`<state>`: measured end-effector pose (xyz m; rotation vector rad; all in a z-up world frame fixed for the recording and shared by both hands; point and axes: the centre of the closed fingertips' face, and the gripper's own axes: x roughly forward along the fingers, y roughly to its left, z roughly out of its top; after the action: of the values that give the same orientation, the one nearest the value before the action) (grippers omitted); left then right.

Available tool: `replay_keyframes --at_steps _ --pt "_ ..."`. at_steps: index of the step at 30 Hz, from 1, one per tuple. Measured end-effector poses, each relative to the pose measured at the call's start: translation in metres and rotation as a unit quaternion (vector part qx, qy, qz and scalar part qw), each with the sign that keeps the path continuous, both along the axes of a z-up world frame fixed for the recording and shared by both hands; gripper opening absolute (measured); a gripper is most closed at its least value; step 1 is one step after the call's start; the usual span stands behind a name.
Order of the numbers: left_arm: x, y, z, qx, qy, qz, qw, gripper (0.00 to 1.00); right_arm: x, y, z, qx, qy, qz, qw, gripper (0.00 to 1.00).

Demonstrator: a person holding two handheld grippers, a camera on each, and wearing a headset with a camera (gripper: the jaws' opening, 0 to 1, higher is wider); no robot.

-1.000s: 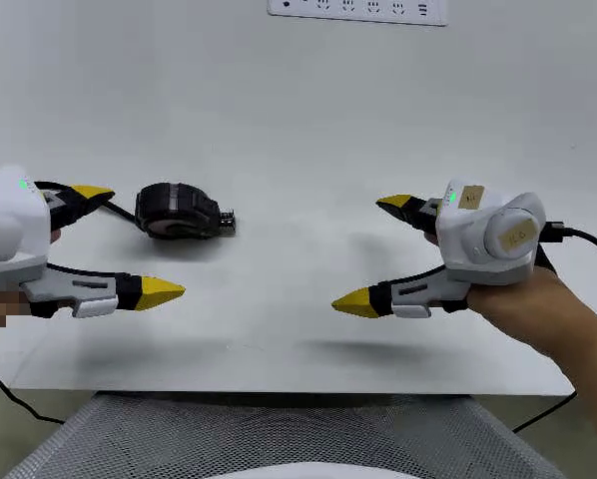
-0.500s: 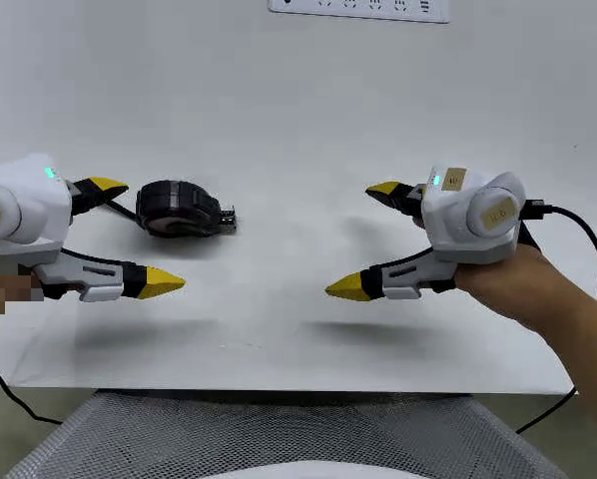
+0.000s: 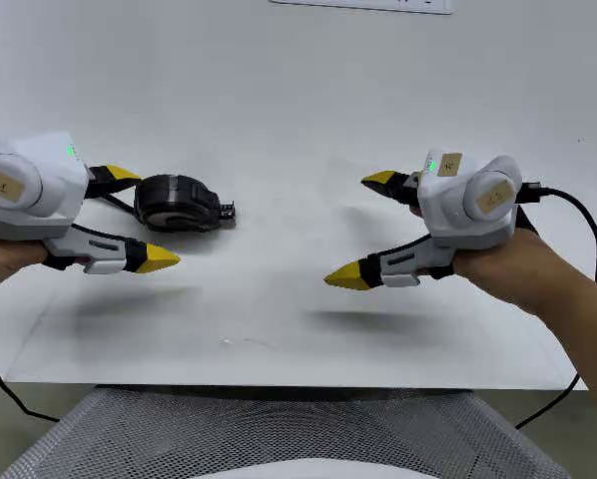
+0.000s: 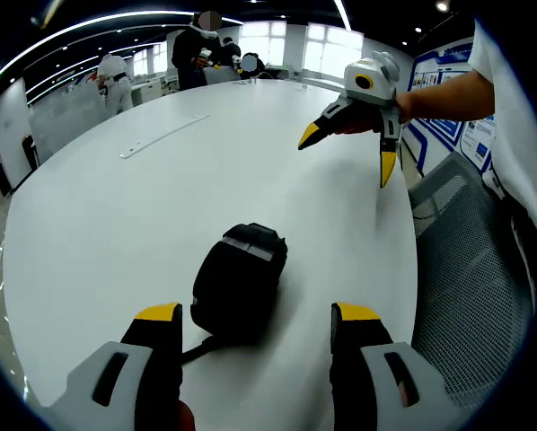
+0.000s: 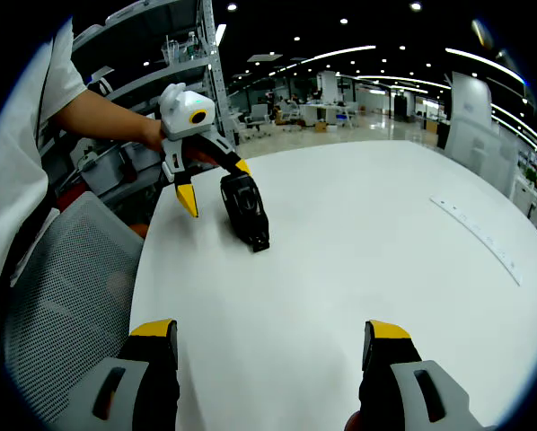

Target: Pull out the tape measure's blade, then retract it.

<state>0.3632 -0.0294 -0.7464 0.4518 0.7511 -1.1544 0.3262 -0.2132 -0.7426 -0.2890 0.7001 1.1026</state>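
**Approach to the black, round-cased tape measure (image 3: pixel 179 204), which lies on the white tabletop (image 3: pixel 279 309) left of centre, its blade apparently wound in.**

The left claw (image 3: pixel 142 217) stands wide open and empty, its 2 yellow-tipped jaws flanking the rear of the case without evident contact. The right claw (image 3: pixel 361 230) is equally wide open, empty, and well apart from the case. The small end hook (image 3: pixel 229 213) points toward the right claw. For a sound grasp, the left claw should probably close squarely across the case so it cannot twist. The right claw should pinch the hook alone and draw in line with the slot; an oblique pull risks kinking the blade.
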Motion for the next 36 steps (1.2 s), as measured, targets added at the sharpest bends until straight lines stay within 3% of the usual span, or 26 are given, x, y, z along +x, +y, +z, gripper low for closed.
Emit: replay_keyframes --at_steps 17,29,36 --pt "0.014 0.0 -0.014 0.039 -0.013 -0.052 0.9978 0.44 0.001 0.004 -0.002 0.001 0.005 0.003 1.0 0.83" --pt "0.017 0.003 -0.016 0.05 -0.024 -0.078 0.9954 0.32 -0.002 0.004 -0.007 -0.001 0.01 0.008 0.9999 0.81" --pt "0.018 0.002 -0.015 0.05 -0.022 -0.077 0.9956 0.28 -0.003 0.006 -0.009 0.001 0.013 0.01 0.9999 0.81"
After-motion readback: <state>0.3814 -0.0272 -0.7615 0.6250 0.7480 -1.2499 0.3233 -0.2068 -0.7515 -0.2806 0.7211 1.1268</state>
